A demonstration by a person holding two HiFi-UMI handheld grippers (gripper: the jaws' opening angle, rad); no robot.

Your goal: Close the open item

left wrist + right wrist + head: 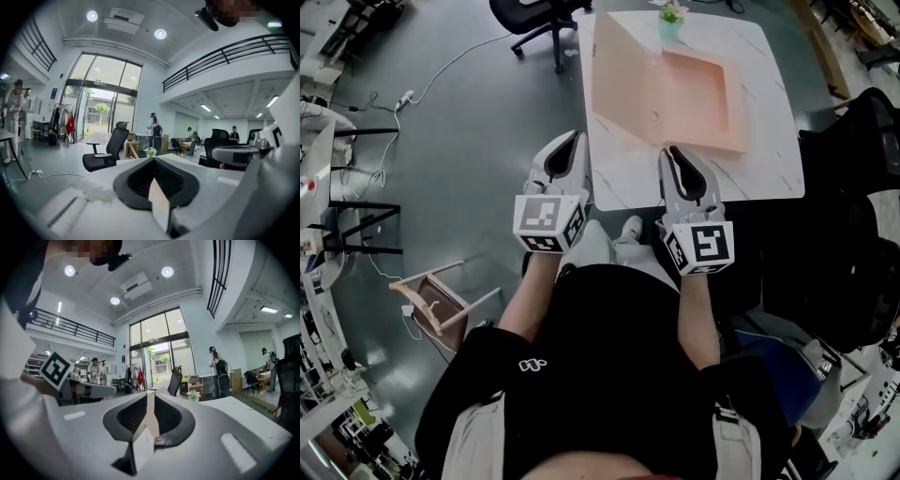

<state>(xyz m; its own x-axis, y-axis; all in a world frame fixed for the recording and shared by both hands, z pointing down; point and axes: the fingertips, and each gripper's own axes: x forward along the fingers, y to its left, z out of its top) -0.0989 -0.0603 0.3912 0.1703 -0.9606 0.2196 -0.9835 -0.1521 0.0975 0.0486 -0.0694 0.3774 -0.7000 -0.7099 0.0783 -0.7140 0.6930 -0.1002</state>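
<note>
A peach box (698, 98) lies open on the white marble table (769, 178), with its lid (623, 80) raised along the left side. Both grippers hover at the table's near edge, short of the box and touching nothing. My left gripper (575, 137) is off the table's left front corner, and its jaws (153, 159) meet at the tip with nothing in them. My right gripper (671, 150) points at the box's front wall. A narrow gap with nothing in it shows between the right gripper's jaws (150, 393).
A small potted plant (671, 19) stands behind the box. A black office chair (539, 19) sits past the table's far left corner, and a dark chair (862, 187) is at the right. A wooden frame (441, 295) lies on the floor to the left. People stand far off.
</note>
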